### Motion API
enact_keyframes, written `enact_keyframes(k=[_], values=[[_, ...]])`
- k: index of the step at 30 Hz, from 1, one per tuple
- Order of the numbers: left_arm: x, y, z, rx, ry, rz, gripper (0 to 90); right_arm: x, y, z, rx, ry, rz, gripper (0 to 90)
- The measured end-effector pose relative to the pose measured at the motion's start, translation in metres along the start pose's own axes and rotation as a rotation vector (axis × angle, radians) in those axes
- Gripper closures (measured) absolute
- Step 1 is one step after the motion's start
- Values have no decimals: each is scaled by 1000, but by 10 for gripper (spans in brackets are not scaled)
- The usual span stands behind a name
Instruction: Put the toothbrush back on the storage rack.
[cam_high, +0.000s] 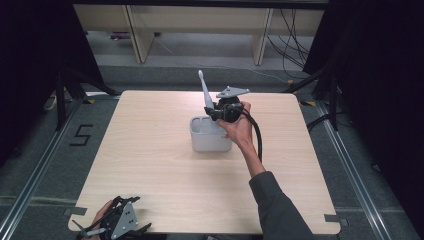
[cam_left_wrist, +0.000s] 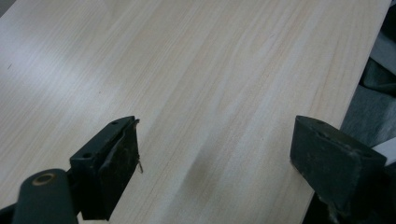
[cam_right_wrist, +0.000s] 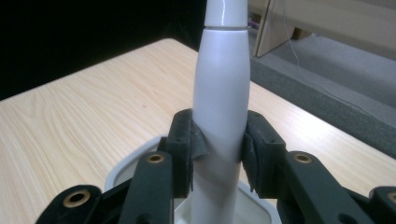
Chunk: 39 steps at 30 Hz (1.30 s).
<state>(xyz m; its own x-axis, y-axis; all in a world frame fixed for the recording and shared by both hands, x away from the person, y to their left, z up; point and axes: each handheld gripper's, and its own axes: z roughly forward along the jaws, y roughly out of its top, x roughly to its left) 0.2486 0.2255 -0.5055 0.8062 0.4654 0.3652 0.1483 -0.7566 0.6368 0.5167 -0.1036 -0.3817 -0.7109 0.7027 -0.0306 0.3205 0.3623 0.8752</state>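
Item one, your left gripper (cam_high: 112, 226): you are resting it at the near left corner of the table (cam_high: 150, 165), by the front edge. In the left gripper view its jaws are standing wide apart, with bare pale wood grain lying between and ahead of them. No object is sitting within its reach.

Item two, the grey holder (cam_high: 210, 134): a small rounded-corner tub, sitting around the middle of the table, well apart from your left gripper and directly under and just in front of your right one. In the right gripper view its pale rim (cam_right_wrist: 122, 171) is showing just below the jaws.

Item three, the white electric toothbrush (cam_high: 205, 95): you are gripping it with your right gripper (cam_high: 220, 112). In the right gripper view the handle (cam_right_wrist: 220, 112) is standing between the two pads, both pressing on its sides, the body rising up beyond the claw and the lower end dropping towards the holder's opening. From above, the brush is leaning slightly left, its head well above the gripper.

Item four, writing: a black numeral "5" (cam_high: 82, 135) is marked on the floor left of the table, far to the left of your right gripper. No legible brand is showing on the toothbrush or holder.
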Motion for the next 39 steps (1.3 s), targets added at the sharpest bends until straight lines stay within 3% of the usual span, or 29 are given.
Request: enact_keyframes(k=[1, 2, 10, 11, 14, 17, 19, 26, 30, 39], values=[[0, 0, 0, 2, 0, 0, 151, 2, -2, 1, 14, 6, 28, 667], [0, 0, 0, 3, -1, -1, 151, 1, -4, 3, 23, 5, 2, 667], [0, 0, 0, 0, 10, 1, 150, 5, -16, 14, 85, 3, 18, 666], [0, 0, 0, 1, 11, 1, 151, 4, -17, 15, 99, 15, -5, 666], [0, 0, 0, 2, 10, 3, 151, 7, -18, 17, 144, 2, -9, 666], [0, 0, 0, 1, 12, 2, 151, 8, -19, 20, 138, 0, -17, 666], [0, 0, 0, 1, 14, 3, 150, 11, -20, 21, 172, 12, 15, 665], [0, 0, 0, -1, 11, 0, 150, 12, -21, 24, 186, 7, -4, 665], [-1, 0, 1, -4, 20, -2, 151, 13, -22, 23, 206, 18, 12, 664], [-1, 0, 1, -3, 15, -3, 151, 12, -27, 25, 188, 14, 10, 664]])
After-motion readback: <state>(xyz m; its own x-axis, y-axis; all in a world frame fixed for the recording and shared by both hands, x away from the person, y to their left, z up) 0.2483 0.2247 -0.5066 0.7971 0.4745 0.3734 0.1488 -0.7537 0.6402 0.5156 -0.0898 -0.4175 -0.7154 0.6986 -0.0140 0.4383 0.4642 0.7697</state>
